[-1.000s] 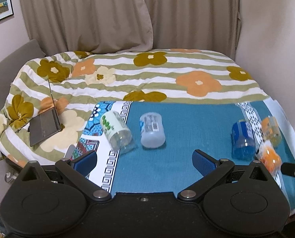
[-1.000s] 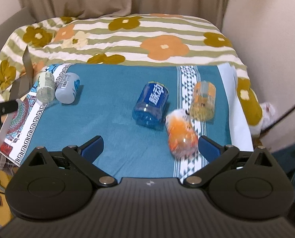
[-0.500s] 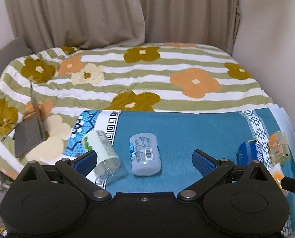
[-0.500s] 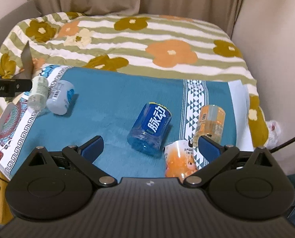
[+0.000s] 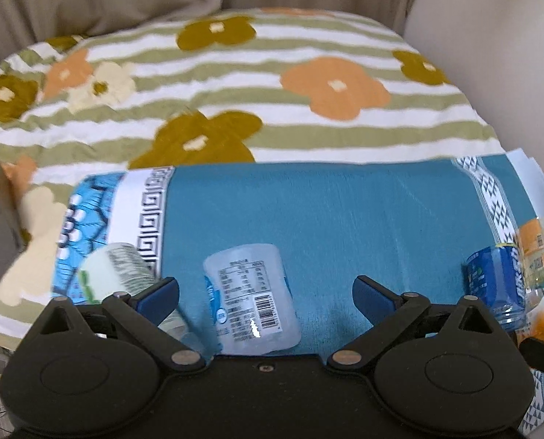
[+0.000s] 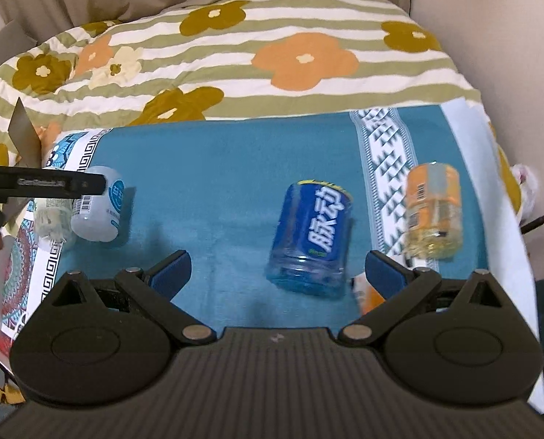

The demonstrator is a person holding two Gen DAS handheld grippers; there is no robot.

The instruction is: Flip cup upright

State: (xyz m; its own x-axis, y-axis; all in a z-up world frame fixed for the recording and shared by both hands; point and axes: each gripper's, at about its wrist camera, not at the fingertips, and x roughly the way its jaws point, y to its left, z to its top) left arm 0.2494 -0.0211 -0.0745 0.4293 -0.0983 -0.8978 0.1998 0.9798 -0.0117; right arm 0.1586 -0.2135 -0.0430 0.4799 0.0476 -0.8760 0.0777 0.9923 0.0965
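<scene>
White cup (image 5: 250, 298) nearer now between wide-open jaws of left gripper (image 5: 265, 292); right gripper (image 6: 277, 269) likewise spread, both empty.

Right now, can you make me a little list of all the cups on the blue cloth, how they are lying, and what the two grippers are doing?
surface: blue cloth spread over a flowered blanket
white cup: on its side, lined up between the left gripper's fingers
green cup: on its side, just left of the white cup
blue cup: on its side, in front of the right gripper
orange cup: on its side, on the patterned stripe
second orange cup: mostly hidden behind a finger
left gripper: open, holding nothing
right gripper: open, holding nothing
cups upright: none
</scene>
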